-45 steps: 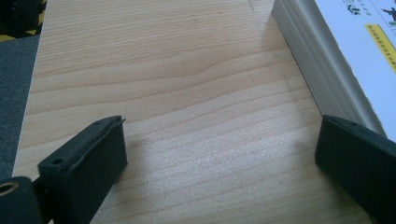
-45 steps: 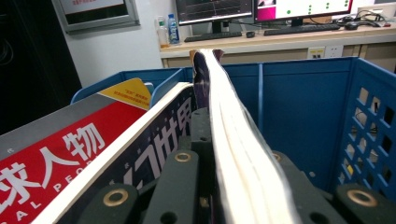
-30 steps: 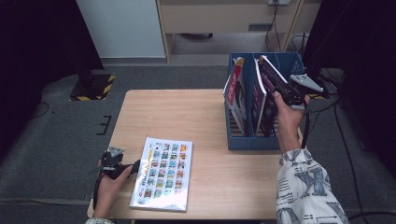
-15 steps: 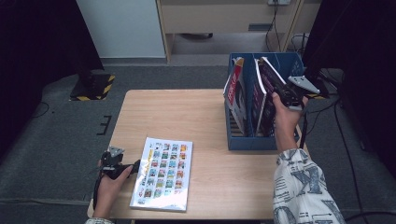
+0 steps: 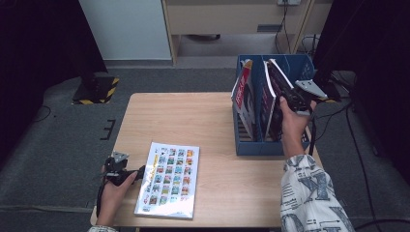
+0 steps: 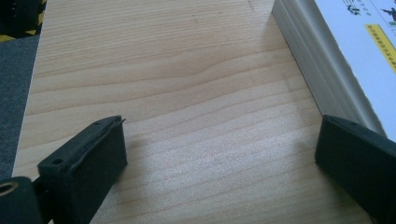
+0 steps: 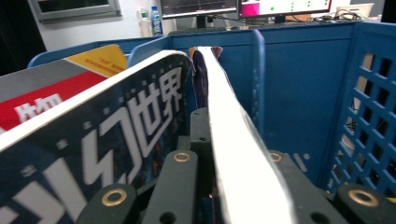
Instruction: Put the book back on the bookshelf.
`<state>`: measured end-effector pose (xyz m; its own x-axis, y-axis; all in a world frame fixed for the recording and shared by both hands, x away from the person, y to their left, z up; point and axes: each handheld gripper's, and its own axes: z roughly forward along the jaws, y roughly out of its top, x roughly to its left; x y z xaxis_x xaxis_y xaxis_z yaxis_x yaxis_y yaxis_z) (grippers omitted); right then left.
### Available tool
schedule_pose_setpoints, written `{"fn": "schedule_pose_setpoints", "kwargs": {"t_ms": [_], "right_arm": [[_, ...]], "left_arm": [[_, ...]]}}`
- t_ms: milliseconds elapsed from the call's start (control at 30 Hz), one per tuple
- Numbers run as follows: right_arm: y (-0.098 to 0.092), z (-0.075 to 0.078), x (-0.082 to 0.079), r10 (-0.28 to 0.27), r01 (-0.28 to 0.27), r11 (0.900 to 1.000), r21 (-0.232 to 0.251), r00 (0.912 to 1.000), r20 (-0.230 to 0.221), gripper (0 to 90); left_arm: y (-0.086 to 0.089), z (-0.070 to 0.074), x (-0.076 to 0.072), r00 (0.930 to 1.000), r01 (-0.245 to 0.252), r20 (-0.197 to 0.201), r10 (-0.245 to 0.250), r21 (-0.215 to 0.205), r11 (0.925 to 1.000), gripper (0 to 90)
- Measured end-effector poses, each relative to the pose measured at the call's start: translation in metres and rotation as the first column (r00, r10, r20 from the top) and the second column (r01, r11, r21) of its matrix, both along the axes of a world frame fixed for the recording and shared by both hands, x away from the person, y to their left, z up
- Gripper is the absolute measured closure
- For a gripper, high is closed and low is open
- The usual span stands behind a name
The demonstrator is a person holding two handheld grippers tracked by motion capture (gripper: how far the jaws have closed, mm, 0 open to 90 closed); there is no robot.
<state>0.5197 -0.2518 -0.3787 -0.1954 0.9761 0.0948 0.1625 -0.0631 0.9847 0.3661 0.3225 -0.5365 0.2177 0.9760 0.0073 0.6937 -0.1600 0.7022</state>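
1. Left gripper first: it sits low at the near left edge of the table, jaws spread wide with nothing between them, only bare wood between the pads in the left gripper view.
2. Just off its right jaw lies the picture book, flat on the table, cover up; its page edge runs alongside that jaw, close but not clearly touching.
3. That book looks thick and fairly stiff, probably with some weight to it. My guess: a glossy cover will slip, so pinch the long edge deep, not a corner.
4. Across to the right: the blue file box stands at the far right of the table, with a red-covered magazine upright in the compartment left of the right gripper.
5. Right gripper is up at the box's top, jaws clamped on the upper edge of a dark magazine that stands tilted in the box.
6. In the right gripper view the magazine's white edge runs straight between the jaws. It looks thin and floppy: likely to sag or tear if held by few pages, so grip near the spine.
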Motion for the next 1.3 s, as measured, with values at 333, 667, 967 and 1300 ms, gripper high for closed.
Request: {"fn": "schedule_pose_setpoints", "kwargs": {"t_ms": [333,667,967,1300], "right_arm": [[0.005,0.0,-0.006,0.041,-0.041,0.999,-0.019,0.999,-0.019,80.4],[0.009,0.003,-0.007,0.072,-0.073,0.997,-0.026,0.9963,-0.048,81.6],[0.015,0.01,-0.008,0.067,-0.07,0.997,-0.035,0.9945,-0.08,79.4],[0.018,0.015,-0.018,0.1,-0.104,0.993,-0.062,0.9927,-0.067,71.4]], "left_arm": [[0.0,0.0,0.0,1.0,0.0,0.0,0.0,0.0,1.0,1.4],[0.0,0.0,0.0,1.0,0.0,0.0,0.0,0.0,1.0,1.4],[0.0,0.0,0.0,1.0,0.0,0.0,0.0,0.0,1.0,1.4],[0.0,0.0,0.0,1.0,0.0,0.0,0.0,0.0,1.0,1.4]]}}
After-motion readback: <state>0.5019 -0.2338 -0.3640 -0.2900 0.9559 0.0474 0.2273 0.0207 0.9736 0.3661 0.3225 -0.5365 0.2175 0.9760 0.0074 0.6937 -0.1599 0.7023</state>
